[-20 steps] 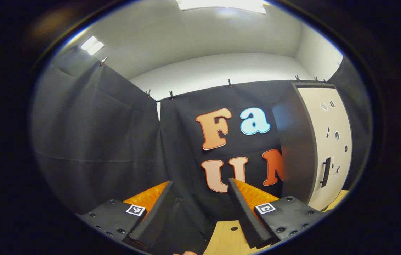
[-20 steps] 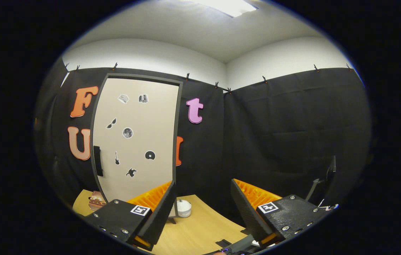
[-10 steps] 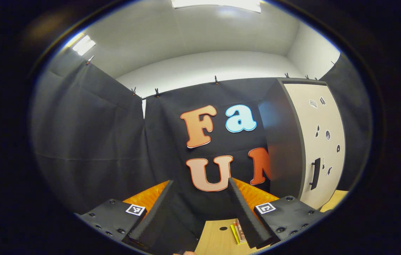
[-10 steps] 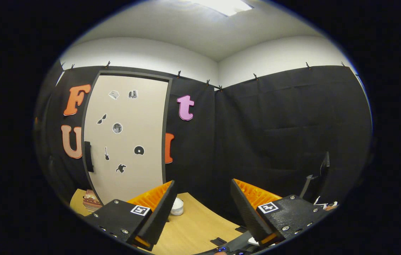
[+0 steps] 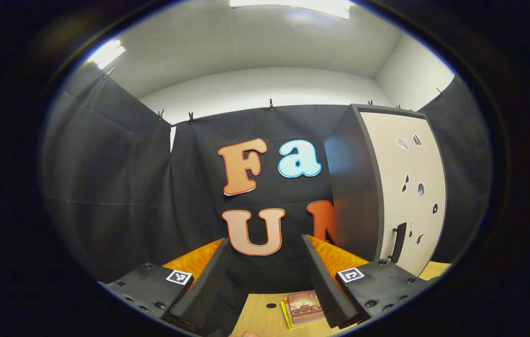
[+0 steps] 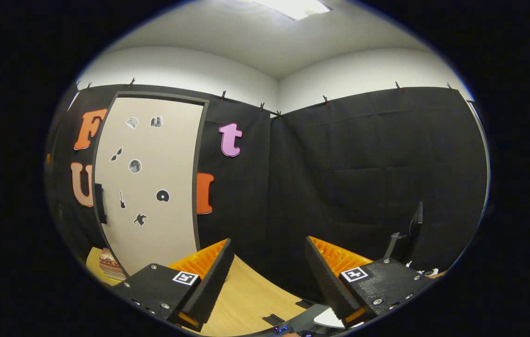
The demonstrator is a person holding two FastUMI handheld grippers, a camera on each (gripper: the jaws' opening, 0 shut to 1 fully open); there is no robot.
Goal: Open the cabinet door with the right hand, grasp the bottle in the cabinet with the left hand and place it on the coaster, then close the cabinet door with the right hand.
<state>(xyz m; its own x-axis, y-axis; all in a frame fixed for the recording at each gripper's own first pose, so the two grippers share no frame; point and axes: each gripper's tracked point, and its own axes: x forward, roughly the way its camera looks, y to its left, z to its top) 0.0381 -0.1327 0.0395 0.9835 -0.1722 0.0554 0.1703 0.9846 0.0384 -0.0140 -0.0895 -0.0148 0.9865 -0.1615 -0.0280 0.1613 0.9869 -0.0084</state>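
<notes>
Both the left gripper (image 5: 265,281) and right gripper (image 6: 267,281) gape empty, cabinet door (image 5: 408,187) closed ahead-right of the left, booklet (image 5: 305,306) between its fingers.

The left gripper (image 5: 265,281) is held level above the bench, its two fingers spread wide apart with nothing between them. The right gripper (image 6: 267,281) is likewise level, fingers wide apart, gripping nothing.

The gripper (image 6: 267,276) at 6 o'clock stands open above the table (image 6: 251,299). The cabinet door (image 6: 150,178) stands closed at 9 o'clock, its handle (image 6: 99,203) on its left edge.
</notes>
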